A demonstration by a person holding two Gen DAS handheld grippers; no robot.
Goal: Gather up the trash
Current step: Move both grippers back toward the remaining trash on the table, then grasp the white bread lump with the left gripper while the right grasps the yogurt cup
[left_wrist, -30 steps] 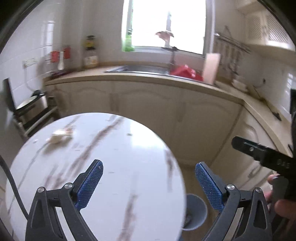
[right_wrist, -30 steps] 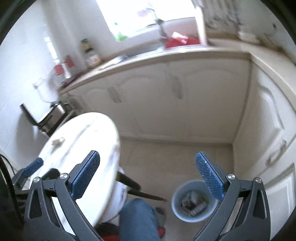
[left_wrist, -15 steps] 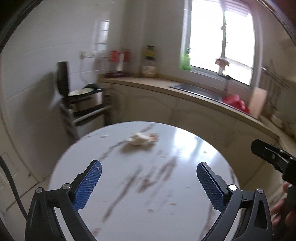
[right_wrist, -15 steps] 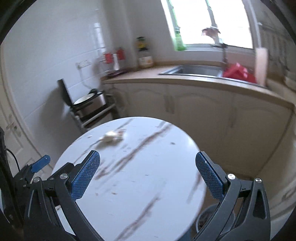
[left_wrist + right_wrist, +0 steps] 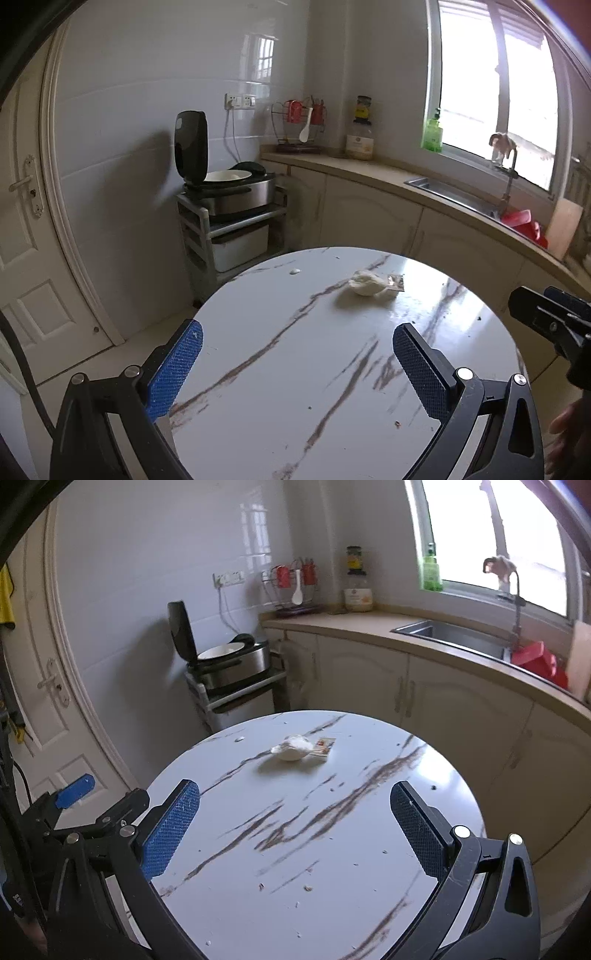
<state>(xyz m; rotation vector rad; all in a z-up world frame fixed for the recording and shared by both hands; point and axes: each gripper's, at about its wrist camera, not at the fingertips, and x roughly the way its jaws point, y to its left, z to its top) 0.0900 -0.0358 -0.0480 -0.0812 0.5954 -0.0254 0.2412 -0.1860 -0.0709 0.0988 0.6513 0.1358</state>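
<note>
Since 1 s ago both views have turned away from the floor and the cabinets; the round marble table [image 5: 332,369] now fills both pics. Left gripper [image 5: 293,365] is over the near edge of the table, fingers spread wide, nothing btw them. Right gripper [image 5: 293,832] is the same: fingers wide apart, empty, above the table. The trash, a crumpled white tissue [image 5: 365,287], lies on the far part of the table, touching a small flat wrapper [image 5: 394,281] just beside it on the right. A tiny white scrap [image 5: 294,271] sits apart, nearer the far-left rim. Small crumbs are on the near side. Behind: rice cooker [image 5: 229,657] w/ lid up, sink [image 5: 454,635] under the window.
</note>
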